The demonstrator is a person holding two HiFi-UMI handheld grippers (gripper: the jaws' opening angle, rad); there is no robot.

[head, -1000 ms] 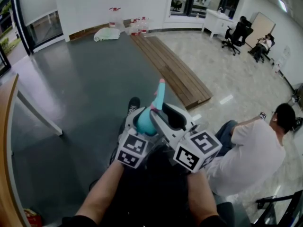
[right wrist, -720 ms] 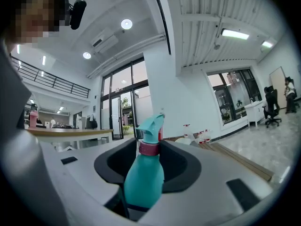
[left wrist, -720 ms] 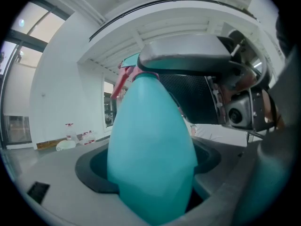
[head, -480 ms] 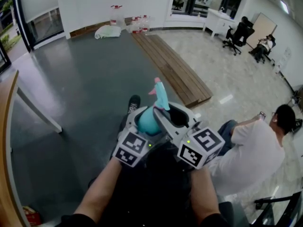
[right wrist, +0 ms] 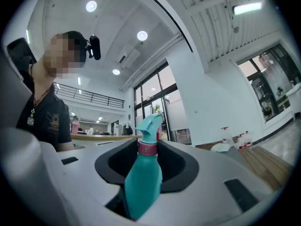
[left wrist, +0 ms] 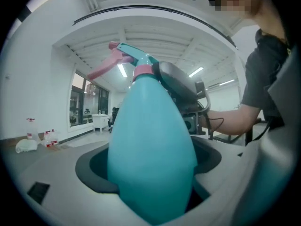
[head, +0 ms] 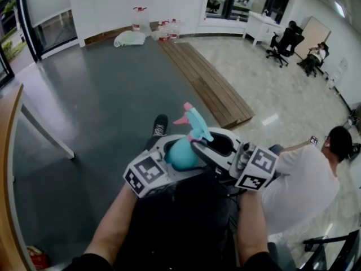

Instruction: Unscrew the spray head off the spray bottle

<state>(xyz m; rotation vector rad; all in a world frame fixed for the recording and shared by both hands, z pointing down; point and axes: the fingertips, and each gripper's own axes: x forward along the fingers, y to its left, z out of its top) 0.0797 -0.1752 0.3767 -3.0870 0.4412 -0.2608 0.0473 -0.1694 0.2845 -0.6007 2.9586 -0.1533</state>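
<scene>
A teal spray bottle (head: 179, 154) is held in the air in front of me. Its teal spray head (head: 194, 123) has a pink trigger and a pink collar (right wrist: 147, 148). My left gripper (head: 164, 151) is shut on the bottle's wide body (left wrist: 153, 159), which fills the left gripper view. My right gripper (head: 217, 144) reaches in from the right at the neck. Its jaws have been closing, and in the right gripper view the dark pads (right wrist: 171, 161) sit against both sides of the collar. The spray head (right wrist: 150, 125) sticks out past the right gripper (right wrist: 147, 150).
A person in a white shirt (head: 299, 185) sits close at the right. Wooden planks (head: 206, 83) lie on the floor ahead. A wooden table edge (head: 10, 151) and its leg stand at the left. My shoe (head: 159, 124) shows below the bottle.
The right gripper has rolled to the right, and its marker cube now faces sideways. The spray head has turned with it, the pink trigger swinging to the left. The left gripper's cube has shifted slightly left.
</scene>
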